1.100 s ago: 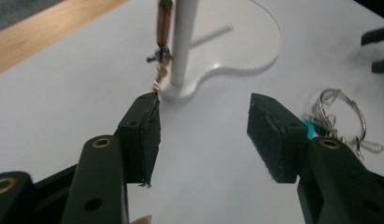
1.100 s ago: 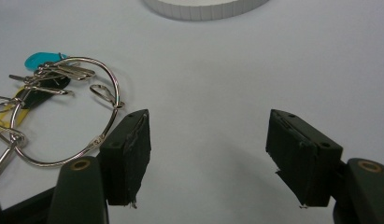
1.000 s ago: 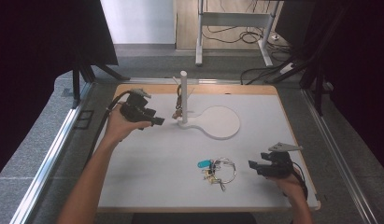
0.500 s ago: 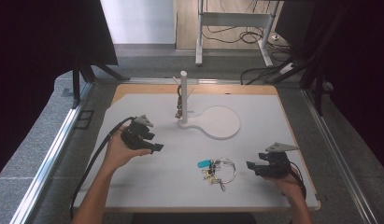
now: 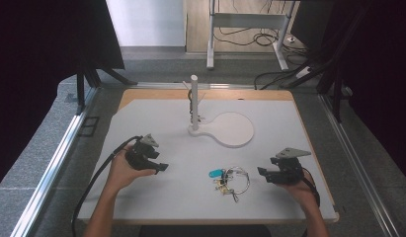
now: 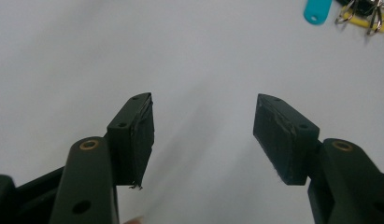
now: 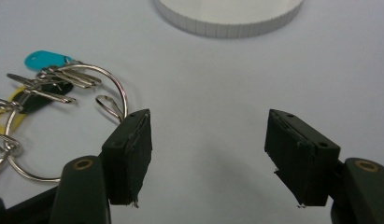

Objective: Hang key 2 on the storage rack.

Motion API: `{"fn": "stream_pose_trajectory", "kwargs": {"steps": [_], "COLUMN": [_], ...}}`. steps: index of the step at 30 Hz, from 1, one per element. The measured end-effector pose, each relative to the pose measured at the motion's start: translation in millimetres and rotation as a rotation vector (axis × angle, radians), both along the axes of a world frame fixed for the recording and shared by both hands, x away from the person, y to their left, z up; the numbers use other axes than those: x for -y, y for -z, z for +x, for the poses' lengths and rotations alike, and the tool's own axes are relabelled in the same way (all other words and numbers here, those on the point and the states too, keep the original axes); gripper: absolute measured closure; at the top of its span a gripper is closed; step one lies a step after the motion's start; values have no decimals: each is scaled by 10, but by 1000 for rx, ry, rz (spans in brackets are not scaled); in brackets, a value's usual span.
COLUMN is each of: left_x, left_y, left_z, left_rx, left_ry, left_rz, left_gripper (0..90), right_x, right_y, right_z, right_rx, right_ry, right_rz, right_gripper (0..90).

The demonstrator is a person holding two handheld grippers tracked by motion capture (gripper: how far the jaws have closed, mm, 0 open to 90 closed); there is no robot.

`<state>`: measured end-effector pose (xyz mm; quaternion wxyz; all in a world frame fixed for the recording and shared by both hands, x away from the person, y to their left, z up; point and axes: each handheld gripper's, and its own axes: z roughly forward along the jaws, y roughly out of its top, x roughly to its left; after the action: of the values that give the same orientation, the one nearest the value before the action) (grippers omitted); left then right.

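Since the earlier frames, the left gripper (image 5: pixel 158 167) has withdrawn from the white stand (image 5: pixel 194 106) at the far middle of the surface (image 5: pixel 156 118) and come down toward the person's near-left side; its jaws have just been opening and now stand well apart with nothing between them. Right gripper (image 5: pixel 262 172) has kept its place at the near right, jaws likewise wide apart and empty.

Key bunch (image 5: pixel 230 178) lies flat on the surface between the two grippers, nearer the right one. In the right gripper view its large wire ring (image 7: pixel 112 88) sits just beside the left jaw, apart from it. A teal tag (image 5: pixel 216 173) marks the bunch's left end.

Handling judgement: light, rigid metal pieces on loose rings, so the bunch will flop and dangle when lifted. Thin wire lying flat is slippery and hard to get under. Best hold appears to be across the large ring where it arches clear, or on the thicker teal tag. A poor pinch would likely let it slide out.

Round white disc (image 5: pixel 232 129) lies beyond, undisturbed.
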<state>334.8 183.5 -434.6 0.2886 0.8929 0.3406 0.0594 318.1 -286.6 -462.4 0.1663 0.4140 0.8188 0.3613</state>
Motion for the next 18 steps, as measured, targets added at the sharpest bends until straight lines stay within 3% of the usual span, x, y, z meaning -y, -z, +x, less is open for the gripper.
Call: {"fn": "stream_pose_trajectory", "kwargs": {"steps": [3,4,5,8,11,18], "left_x": [-31,-36,-41,-83,-101,-123], "left_y": [24,28,26,19,31,63], "left_z": [-14,-7,-3,0,-45,-106], "left_rx": [3,-2,-2,3,-3,6], "left_ry": [-2,-3,-4,-16,-24,-35], "left_rz": [-8,3,9,-13,-36,-26], "left_gripper": [376,373,373,374,375,374], "right_x": [-36,-71,-71,-118,-197,-509], "right_y": [-105,-182,-182,-254,-315,-379], "right_z": [-8,-9,-9,5,42,156], "right_rx": [9,17,17,12,-6,-60], "right_ry": [-25,-56,-56,-98,-150,-242], "right_rz": [-16,-50,-50,-81,-115,-195], "right_gripper": [323,333,333,358,374,408]}}
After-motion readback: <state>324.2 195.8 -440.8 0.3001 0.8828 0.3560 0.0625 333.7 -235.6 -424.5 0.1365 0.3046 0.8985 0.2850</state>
